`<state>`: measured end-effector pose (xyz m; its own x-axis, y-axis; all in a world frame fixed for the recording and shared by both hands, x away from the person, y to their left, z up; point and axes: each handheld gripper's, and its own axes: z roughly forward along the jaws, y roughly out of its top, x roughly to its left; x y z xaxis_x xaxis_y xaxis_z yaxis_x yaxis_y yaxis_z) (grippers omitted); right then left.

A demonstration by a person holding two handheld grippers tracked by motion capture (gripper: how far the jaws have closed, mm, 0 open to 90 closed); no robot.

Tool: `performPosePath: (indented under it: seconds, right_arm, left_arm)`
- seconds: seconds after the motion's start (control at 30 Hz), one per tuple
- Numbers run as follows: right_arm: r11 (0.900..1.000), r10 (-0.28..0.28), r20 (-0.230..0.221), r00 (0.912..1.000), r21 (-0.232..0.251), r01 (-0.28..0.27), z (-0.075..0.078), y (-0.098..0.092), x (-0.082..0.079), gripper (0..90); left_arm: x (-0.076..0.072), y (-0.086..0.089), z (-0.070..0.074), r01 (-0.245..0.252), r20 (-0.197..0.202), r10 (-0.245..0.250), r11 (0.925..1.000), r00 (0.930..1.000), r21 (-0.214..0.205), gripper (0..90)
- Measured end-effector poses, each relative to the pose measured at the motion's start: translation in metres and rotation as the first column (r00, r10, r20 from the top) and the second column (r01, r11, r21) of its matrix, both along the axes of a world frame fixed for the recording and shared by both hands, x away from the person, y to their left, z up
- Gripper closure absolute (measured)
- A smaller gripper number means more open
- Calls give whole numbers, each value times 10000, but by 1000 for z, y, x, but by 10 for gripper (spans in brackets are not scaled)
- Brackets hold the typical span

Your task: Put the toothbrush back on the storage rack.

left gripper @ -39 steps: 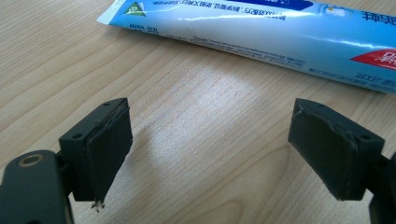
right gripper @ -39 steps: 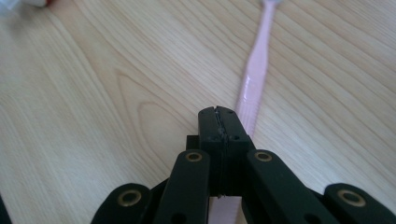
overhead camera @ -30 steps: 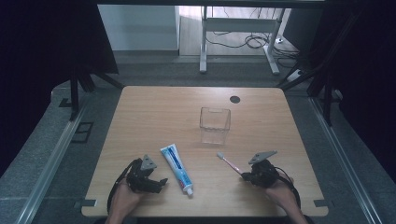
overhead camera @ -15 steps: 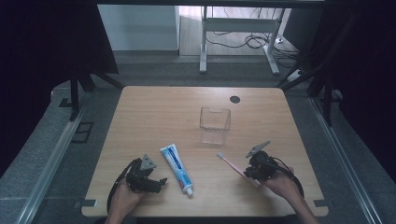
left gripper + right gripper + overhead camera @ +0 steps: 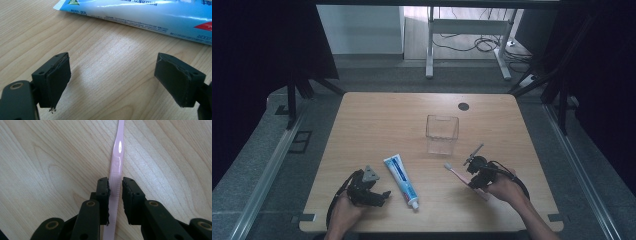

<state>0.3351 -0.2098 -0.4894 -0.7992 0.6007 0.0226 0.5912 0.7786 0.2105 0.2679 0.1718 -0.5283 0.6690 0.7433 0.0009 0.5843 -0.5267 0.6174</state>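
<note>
Toothbrush (image 5: 460, 176), pink, lies flat on the bench (image 5: 377, 120), front right, slanting with its bristle head toward the clear cup (image 5: 442, 134) and well apart from it. We judge it light, stiff plastic, thin and smooth, so it can roll or twist between pads; best hold is on the ribbed grip section of the handle, square across the narrow sides, not on the glossy neck. Right gripper (image 5: 115, 187) sits right there: in the right gripper view its jaws straddle the ribbed part of the toothbrush (image 5: 115, 195), left pad about touching, right pad with a thin gap showing, so we call it loose, not clamped. The jaws have just been opening a little, with the handle between them. We can't tell whether the brush is lifted at all; it looks to be resting on the wood. Left gripper (image 5: 112, 75) hangs released with jaws wide, nothing between them, bare wood under it, and the toothpaste tube (image 5: 150, 15) lies just beyond its tips. In the high view the left gripper (image 5: 371, 189) rests at front left, the tube (image 5: 401, 180) just beside it, between the two hands.
</note>
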Motion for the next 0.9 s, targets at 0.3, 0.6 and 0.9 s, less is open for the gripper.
performPosePath:
  seconds: [0.3,0.6,0.9]
  right_arm:
    - [9967,132,-159,9998,-794,-144,-3,17,7,758]
    - [9931,27,-393,9992,-1171,-73,-10,26,14,770]
    - [9949,-152,-458,9988,-1004,106,-8,23,15,789]
  left_arm:
    - [0,0,0,-5,-28,5,10000,10000,28,138]
    - [0,0,0,8,-15,-8,10000,10000,50,139]
    - [0,0,0,0,3,0,10000,10000,90,139]
